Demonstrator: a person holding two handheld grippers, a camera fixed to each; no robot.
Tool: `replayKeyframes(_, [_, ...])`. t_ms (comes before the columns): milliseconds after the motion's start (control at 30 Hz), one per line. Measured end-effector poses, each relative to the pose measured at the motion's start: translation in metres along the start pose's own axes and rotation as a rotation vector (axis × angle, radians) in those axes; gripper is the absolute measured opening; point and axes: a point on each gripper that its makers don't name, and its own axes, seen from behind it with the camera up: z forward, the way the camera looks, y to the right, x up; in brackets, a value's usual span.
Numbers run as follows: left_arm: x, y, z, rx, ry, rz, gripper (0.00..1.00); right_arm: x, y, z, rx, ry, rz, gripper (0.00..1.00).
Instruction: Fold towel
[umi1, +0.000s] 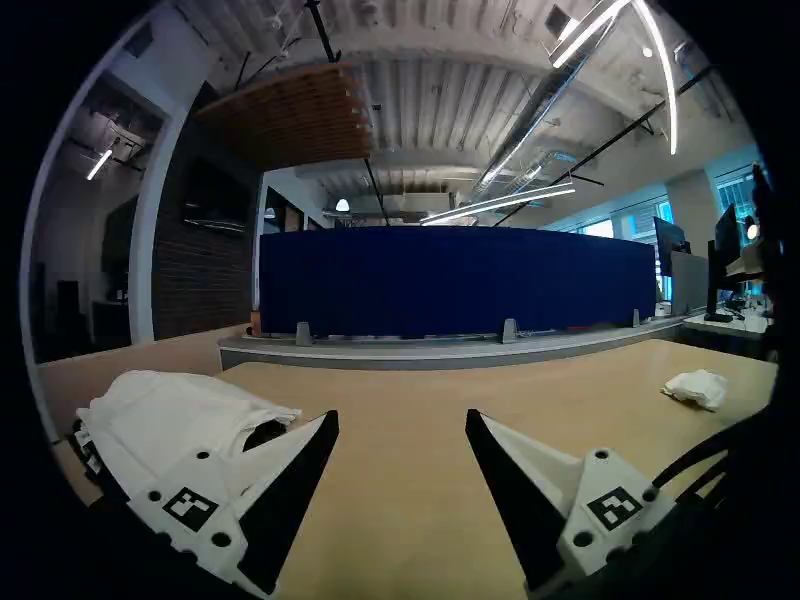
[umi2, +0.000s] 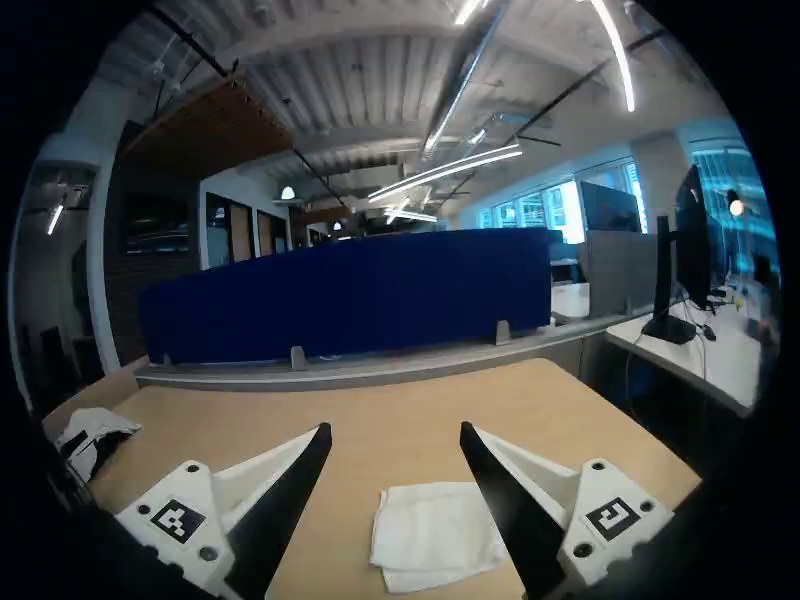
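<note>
Presently both tools are empty. Left gripper (umi1: 400, 415): fingers spread wide, nothing between them, bare wooden table (umi1: 400, 500) beneath. Right gripper (umi2: 395, 427): spread likewise, gripping nothing. The folded towel (umi2: 435, 535) lies flat on the table just below and between its fingers; the towel's right edge is hidden behind one finger.

Progress, as a judgement: this towel reads as a squarish layered stack with edges roughly aligned, so its fold looks done or nearly so. A white cloth heap (umi1: 180, 410) sits rumpled just beside the left gripper's left finger, near the table edge. It looks unfolded and is probably the work remaining.

View differences: the left gripper view gives the heap close up, plus a small white cloth (umi1: 697, 387) well off to the right, possibly the same folded towel but unconfirmed. The right gripper view gives the fold layers clearly, and a white-and-dark bundle (umi2: 90, 435) at far left, too small to identify. A blue partition (umi1: 450, 280) backs the table in both.
</note>
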Motion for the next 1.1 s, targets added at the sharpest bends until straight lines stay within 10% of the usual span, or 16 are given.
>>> replayKeyframes(500, [0.000,0.000,0.001,0.000,0.000,0.000,0.94,-0.034,0.002,-0.002,0.026,0.087,0.080,1.00])
replayKeyframes(1100, [0.000,0.000,0.001,0.000,0.000,0.000,0.94,-0.078,-0.003,0.014,0.007,0.110,0.020,1.00])
